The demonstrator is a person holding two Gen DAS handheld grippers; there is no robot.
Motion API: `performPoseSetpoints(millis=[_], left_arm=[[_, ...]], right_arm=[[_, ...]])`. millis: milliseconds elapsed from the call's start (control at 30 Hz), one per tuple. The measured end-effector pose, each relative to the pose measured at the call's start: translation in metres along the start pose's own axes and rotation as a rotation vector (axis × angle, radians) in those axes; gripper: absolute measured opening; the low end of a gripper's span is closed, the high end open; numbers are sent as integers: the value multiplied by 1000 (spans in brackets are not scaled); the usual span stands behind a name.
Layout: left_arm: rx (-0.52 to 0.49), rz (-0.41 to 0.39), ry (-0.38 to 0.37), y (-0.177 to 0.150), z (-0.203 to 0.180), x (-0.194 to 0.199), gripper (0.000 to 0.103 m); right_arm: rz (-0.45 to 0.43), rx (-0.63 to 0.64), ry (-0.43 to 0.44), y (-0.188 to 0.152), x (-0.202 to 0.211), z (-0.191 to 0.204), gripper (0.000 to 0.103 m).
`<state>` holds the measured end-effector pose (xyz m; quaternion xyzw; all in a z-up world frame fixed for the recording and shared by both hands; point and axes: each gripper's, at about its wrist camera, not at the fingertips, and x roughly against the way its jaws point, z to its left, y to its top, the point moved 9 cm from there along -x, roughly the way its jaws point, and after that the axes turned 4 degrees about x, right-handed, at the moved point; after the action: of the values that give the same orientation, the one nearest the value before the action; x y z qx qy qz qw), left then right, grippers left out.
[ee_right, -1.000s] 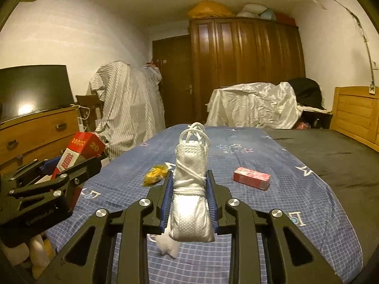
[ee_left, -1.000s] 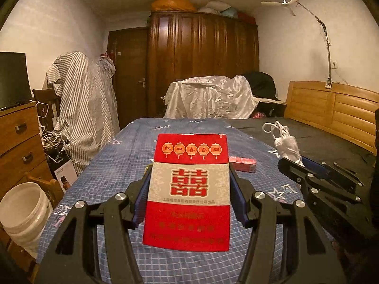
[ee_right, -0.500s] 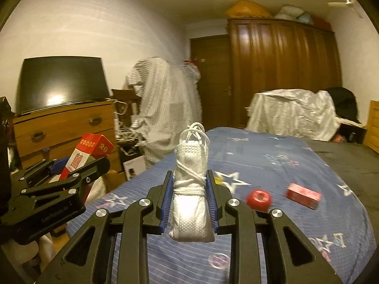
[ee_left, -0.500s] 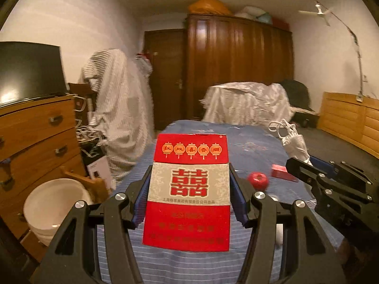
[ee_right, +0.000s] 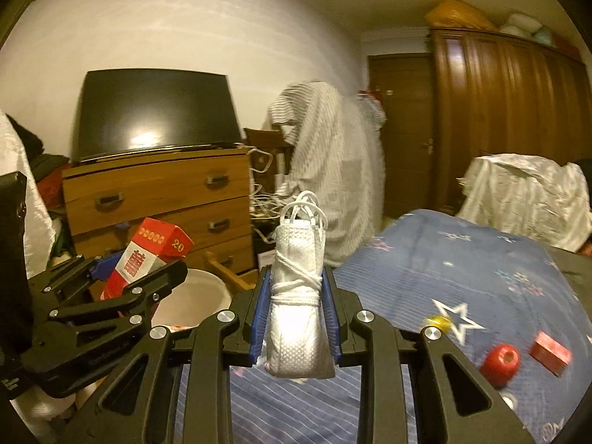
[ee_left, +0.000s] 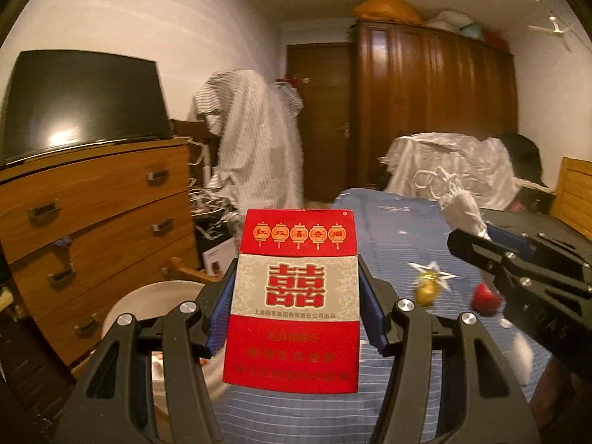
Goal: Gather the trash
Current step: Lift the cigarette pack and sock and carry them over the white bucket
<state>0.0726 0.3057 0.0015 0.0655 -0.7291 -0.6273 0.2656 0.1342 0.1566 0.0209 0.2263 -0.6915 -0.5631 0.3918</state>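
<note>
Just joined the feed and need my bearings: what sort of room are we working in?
Most likely a lived-in bedroom: a bed with a blue star-print sheet, a large wooden wardrobe by the door, and a chest of drawers with a TV on top.

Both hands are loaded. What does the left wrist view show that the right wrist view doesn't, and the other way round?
Only the left wrist view shows the box's printed front and the ceiling fan. Only the right wrist view shows the small red packet on the bed. Both show the white bucket, the dresser, the red ball, the left gripper clamping the box and the right gripper clamping the folded mask.
</note>
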Motion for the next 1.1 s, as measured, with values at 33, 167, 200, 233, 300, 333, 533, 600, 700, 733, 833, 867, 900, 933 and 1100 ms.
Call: performPoseSetpoints(millis=[33,167,200,233,300,333,533,600,700,733,833,867,900,933,1100], left_arm=[[7,3,17,2,11,-3,56],[22,22,71,7,49,-13,56],[25,30,85,8,59,-17,56],[28,41,104,9,72,-21,56],[43,58,125,9,91,-25,56],[49,69,140,9,102,-29,56],[99,154,181,4,147,-54,56],[110,194,188,-2,161,-65,56],[127,256,185,-12,177,-83,56],[133,276,187,-15,182,-89,56],[152,334,183,-26,197,-105,56],[157,356,185,-30,204,-111,56],[161,377,185,-33,210,-117,56],[161,400,190,-37,216,-121,56],[174,449,209,-50,239,-134,56]], right_arm=[[4,5,17,5,-11,10,28],[29,18,68,23,-48,38,28],[36,22,81,27,-58,46,28],[43,26,94,31,-68,53,28],[60,35,124,41,-93,71,28],[68,43,138,45,-103,81,28],[170,73,243,50,-173,135,28],[229,71,284,46,-201,150,28],[323,64,328,36,-242,167,28],[352,61,341,30,-249,170,28],[459,64,378,15,-288,190,28],[481,64,384,9,-296,192,28],[507,63,392,3,-303,194,28],[543,58,404,-2,-315,200,28],[620,52,422,-24,-339,207,28]])
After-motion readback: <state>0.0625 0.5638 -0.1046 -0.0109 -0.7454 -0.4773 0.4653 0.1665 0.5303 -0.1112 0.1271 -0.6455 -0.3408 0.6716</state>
